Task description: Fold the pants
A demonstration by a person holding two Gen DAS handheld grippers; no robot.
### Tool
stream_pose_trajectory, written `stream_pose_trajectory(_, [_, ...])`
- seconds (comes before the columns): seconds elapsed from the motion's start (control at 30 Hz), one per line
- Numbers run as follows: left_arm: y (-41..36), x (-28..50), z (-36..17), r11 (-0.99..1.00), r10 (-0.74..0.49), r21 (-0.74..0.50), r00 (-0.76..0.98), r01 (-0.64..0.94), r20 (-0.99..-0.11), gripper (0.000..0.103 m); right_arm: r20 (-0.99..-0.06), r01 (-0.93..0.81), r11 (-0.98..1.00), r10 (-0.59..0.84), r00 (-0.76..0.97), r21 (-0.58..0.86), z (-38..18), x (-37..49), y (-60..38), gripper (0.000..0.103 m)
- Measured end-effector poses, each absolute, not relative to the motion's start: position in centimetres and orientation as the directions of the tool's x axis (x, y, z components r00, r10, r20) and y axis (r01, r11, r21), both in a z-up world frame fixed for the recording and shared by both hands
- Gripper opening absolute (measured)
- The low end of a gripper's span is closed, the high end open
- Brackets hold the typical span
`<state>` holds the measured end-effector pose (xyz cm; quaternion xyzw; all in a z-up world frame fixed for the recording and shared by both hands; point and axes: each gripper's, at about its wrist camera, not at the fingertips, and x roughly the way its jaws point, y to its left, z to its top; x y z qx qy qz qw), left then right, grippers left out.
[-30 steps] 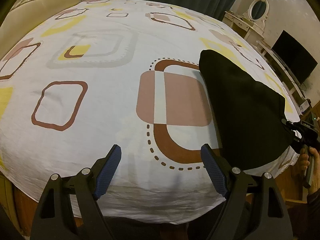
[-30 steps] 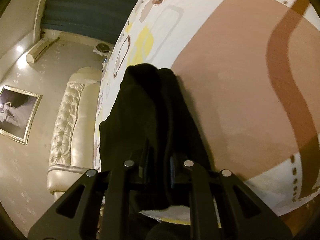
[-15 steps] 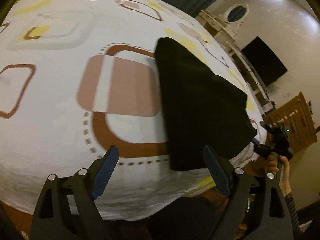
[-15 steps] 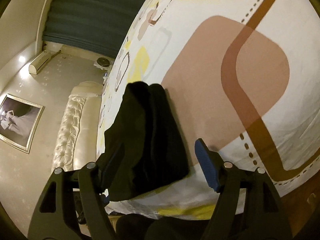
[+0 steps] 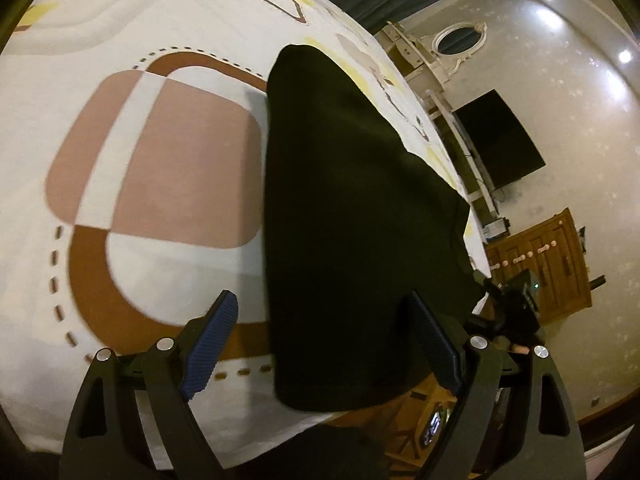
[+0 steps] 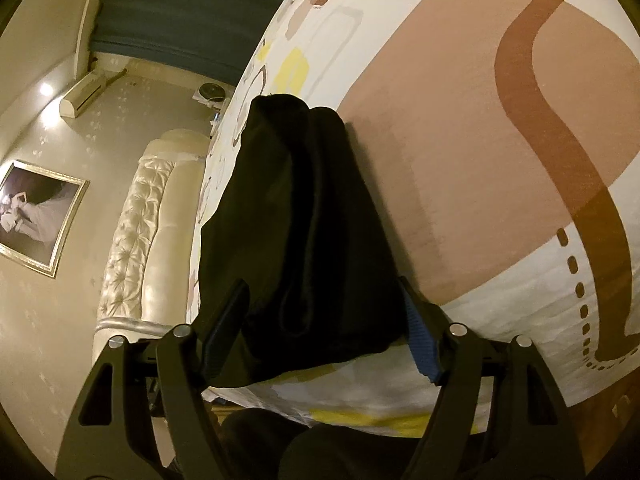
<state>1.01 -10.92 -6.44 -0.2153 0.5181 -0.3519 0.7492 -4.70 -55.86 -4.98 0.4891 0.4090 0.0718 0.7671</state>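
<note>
The black pants [image 5: 352, 208] lie folded on the patterned bed sheet [image 5: 160, 160], their near end hanging over the bed's edge. My left gripper [image 5: 324, 348] is open, its blue-padded jaws on either side of the pants' near edge, not closed on it. In the right wrist view the pants [image 6: 304, 240] lie as a long dark bundle. My right gripper [image 6: 320, 332] is open and straddles the pants' near end. The right gripper also shows in the left wrist view [image 5: 512, 312] at the pants' right corner.
The bed sheet [image 6: 480, 140] has brown, pink and yellow shapes. A dresser with an oval mirror [image 5: 456, 40], a dark TV [image 5: 500, 140] and a wooden cabinet [image 5: 548, 272] stand to the right. A padded headboard [image 6: 148, 220] and a framed picture [image 6: 36, 220] are on the far side.
My right gripper has opened and let go of the pants. My left gripper has moved right, from the bare sheet to the pants' near edge, still open.
</note>
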Motion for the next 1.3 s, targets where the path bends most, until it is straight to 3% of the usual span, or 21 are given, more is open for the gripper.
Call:
stream_pose_trajectory(0.07, [-11.3, 1.2, -6.6, 0.647, -0.762, -0.700, 0.212, 0.301, -0.612, 0.081, -0.572, 0.299, 0.523, 0.501, 0.650, 0.798, -5.1, -4.8, -55.7, 0.059])
stream_pose_trajectory(0.13, [-11.9, 1.5, -6.8, 0.627, -0.778, -0.721, 0.182, 0.296, -0.602, 0.059, -0.585, 0.302, 0.539, 0.494, 0.643, 0.787, -5.4, -5.0, -55.8, 0.051])
stream_pose_trajectory(0.23, [-12.1, 1.7, -6.8, 0.653, -0.756, -0.707, 0.196, 0.272, -0.624, 0.048, -0.591, 0.300, 0.549, 0.486, 0.644, 0.780, -5.3, -5.0, -55.6, 0.045])
stream_pose_trajectory(0.4, [-12.4, 1.2, -5.6, 0.703, -0.708, -0.639, 0.225, 0.312, -0.669, 0.040, -0.588, 0.291, 0.562, 0.469, 0.659, 0.774, -4.4, -4.9, -54.8, 0.040])
stream_pose_trajectory(0.9, [-6.0, 1.9, -3.5, 0.810, -0.585, -0.509, 0.331, 0.293, -0.741, 0.037, -0.570, 0.210, 0.579, 0.558, 0.604, 0.788, -4.0, 0.3, -47.9, 0.036])
stream_pose_trajectory(1.3, [0.0, 1.2, -3.3, 0.836, -0.549, -0.495, 0.368, 0.239, -0.750, 0.038, -0.560, 0.163, 0.577, 0.622, 0.547, 0.800, -4.9, 3.2, -42.2, 0.036])
